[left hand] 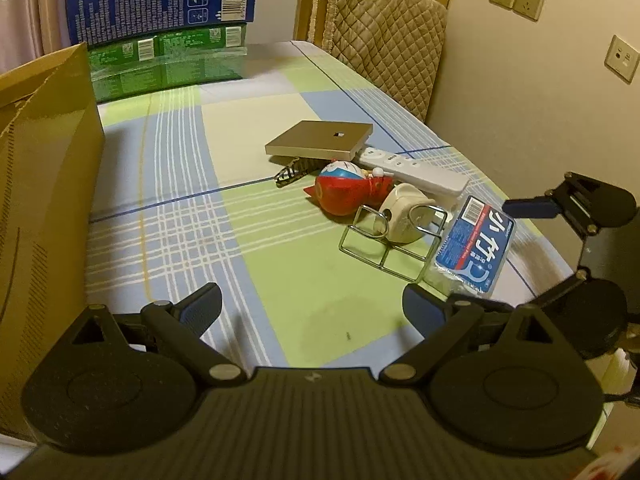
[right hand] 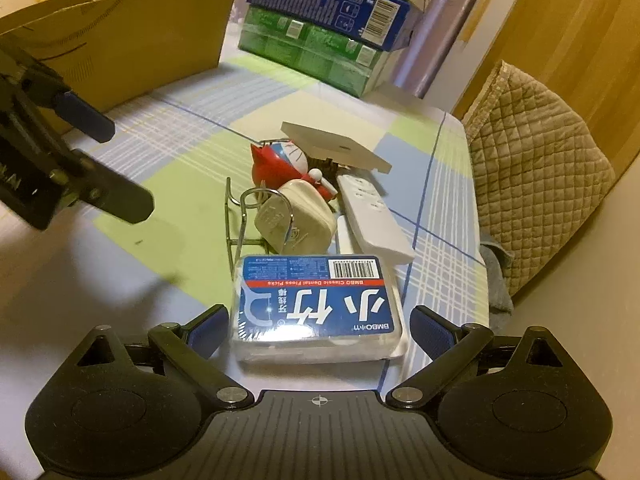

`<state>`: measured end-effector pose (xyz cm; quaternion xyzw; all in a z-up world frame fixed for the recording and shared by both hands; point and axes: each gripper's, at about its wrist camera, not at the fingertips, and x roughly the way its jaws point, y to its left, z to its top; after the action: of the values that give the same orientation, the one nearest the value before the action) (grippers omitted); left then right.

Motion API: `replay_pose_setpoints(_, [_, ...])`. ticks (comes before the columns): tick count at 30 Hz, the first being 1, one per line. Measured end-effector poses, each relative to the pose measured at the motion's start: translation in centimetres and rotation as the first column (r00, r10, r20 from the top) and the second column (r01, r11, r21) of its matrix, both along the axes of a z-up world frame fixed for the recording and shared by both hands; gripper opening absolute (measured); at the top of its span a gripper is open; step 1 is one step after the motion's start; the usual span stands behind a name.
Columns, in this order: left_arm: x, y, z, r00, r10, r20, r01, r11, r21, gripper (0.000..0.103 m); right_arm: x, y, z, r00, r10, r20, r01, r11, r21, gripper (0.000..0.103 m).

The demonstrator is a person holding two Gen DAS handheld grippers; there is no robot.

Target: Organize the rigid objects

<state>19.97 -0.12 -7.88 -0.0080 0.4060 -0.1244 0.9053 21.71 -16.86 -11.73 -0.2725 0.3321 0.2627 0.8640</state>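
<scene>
Right gripper [right hand: 316,330]: wide open, straddling floss box [right hand: 316,308] near table [right hand: 180,184] edge.
Left gripper [left hand: 312,306]: wide open, empty.
Advice: centre fingers, close squarely.

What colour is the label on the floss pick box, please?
Blue with white characters and a red stripe on the floss pick box; right wrist view.

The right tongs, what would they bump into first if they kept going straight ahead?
Probably the blue dental floss pick box. It already sits between the open right tongs, right ahead. Behind it lie the white plug and wire rack.
</scene>
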Motion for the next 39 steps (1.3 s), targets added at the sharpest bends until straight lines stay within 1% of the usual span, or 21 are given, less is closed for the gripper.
replay_pose_setpoints(1, [0.0, 0.0, -0.1, 1.000, -0.001, 0.000, 0.001, 1.000, 0.001, 0.095, 0.0, 0.0, 0.0, 1.000, -0.003, -0.002, 0.003, 1.000, 0.001, 0.093])
replay_pose_setpoints(2, [0.1, 0.1, -0.2, 1.000, 0.001, -0.001, -0.001, 1.000, -0.002, 0.095, 0.1, 0.1, 0.0, 1.000, 0.000, -0.005, 0.000, 1.000, -0.004, 0.085])
replay_pose_setpoints(3, [0.1, 0.1, -0.3, 1.000, 0.003, -0.003, -0.003, 1.000, -0.004, 0.095, 0.1, 0.2, -0.1, 1.000, 0.007, -0.001, -0.007, 1.000, -0.009, 0.084])
replay_pose_setpoints(6, [0.2, 0.0, -0.5, 1.000, -0.002, -0.005, 0.002, 1.000, -0.007, 0.095, -0.6, 0.0, 0.3, 1.000, 0.018, 0.017, -0.018, 1.000, -0.008, 0.084])
replay_pose_setpoints(9, [0.3, -0.3, -0.6, 1.000, -0.020, -0.003, 0.020, 1.000, -0.022, 0.095, -1.4, -0.8, 1.1, 0.999, 0.004, 0.038, -0.005, 1.000, 0.027, 0.083])
replay_pose_setpoints(12, [0.7, -1.1, -0.8, 0.998, -0.055, 0.014, 0.055, 0.998, -0.030, 0.096, -1.9, -2.1, 2.2, 0.999, -0.032, 0.030, 0.029, 0.995, 0.094, 0.083])
replay_pose_setpoints(15, [1.2, -2.1, -1.2, 0.995, -0.102, 0.025, 0.103, 0.994, -0.045, 0.097, -2.0, -3.1, 2.8, 0.997, -0.065, 0.028, 0.062, 0.992, 0.111, 0.083])
replay_pose_setpoints(19, [2.2, -3.4, -1.7, 0.986, -0.161, 0.040, 0.163, 0.985, -0.054, 0.097, -1.7, -4.5, 3.2, 0.993, -0.114, 0.004, 0.113, 0.983, 0.144, 0.083])
replay_pose_setpoints(21, [2.7, -3.9, -2.0, 0.983, -0.179, 0.047, 0.181, 0.982, -0.052, 0.097, -1.6, -5.0, 3.2, 0.991, -0.133, -0.004, 0.133, 0.979, 0.154, 0.083])
replay_pose_setpoints(24, [3.3, -4.6, -2.6, 0.977, -0.204, 0.068, 0.206, 0.978, -0.028, 0.097, -1.7, -5.7, 3.1, 0.988, -0.156, -0.014, 0.156, 0.974, 0.166, 0.083])
replay_pose_setpoints(27, [4.1, -4.8, -3.0, 0.971, -0.227, 0.078, 0.229, 0.973, -0.020, 0.091, -2.1, -6.1, 3.1, 0.985, -0.169, -0.022, 0.170, 0.970, 0.175, 0.083])
replay_pose_setpoints(29, [4.6, -4.9, -3.3, 0.968, -0.236, 0.081, 0.238, 0.971, -0.017, 0.082, -2.2, -6.2, 3.0, 0.985, -0.169, -0.026, 0.171, 0.970, 0.175, 0.083])
replay_pose_setpoints(30, [4.8, -4.9, -3.3, 0.967, -0.242, 0.080, 0.244, 0.970, -0.014, 0.079, -2.2, -6.2, 3.0, 0.985, -0.171, -0.026, 0.173, 0.969, 0.175, 0.083])
replay_pose_setpoints(32, [5.0, -5.1, -3.3, 0.963, -0.258, 0.073, 0.259, 0.966, -0.010, 0.064, -2.2, -6.2, 2.9, 0.984, -0.176, -0.030, 0.179, 0.968, 0.176, 0.083])
replay_pose_setpoints(35, [4.8, -4.9, -3.1, 0.964, -0.259, 0.060, 0.260, 0.966, -0.005, 0.063, -2.1, -6.1, 3.0, 0.982, -0.186, -0.039, 0.190, 0.964, 0.188, 0.083])
replay_pose_setpoints(39, [3.0, -4.0, -2.8, 0.979, -0.204, 0.027, 0.204, 0.979, 0.001, 0.063, -2.1, -6.0, 3.2, 0.975, -0.212, -0.073, 0.223, 0.950, 0.220, 0.083])
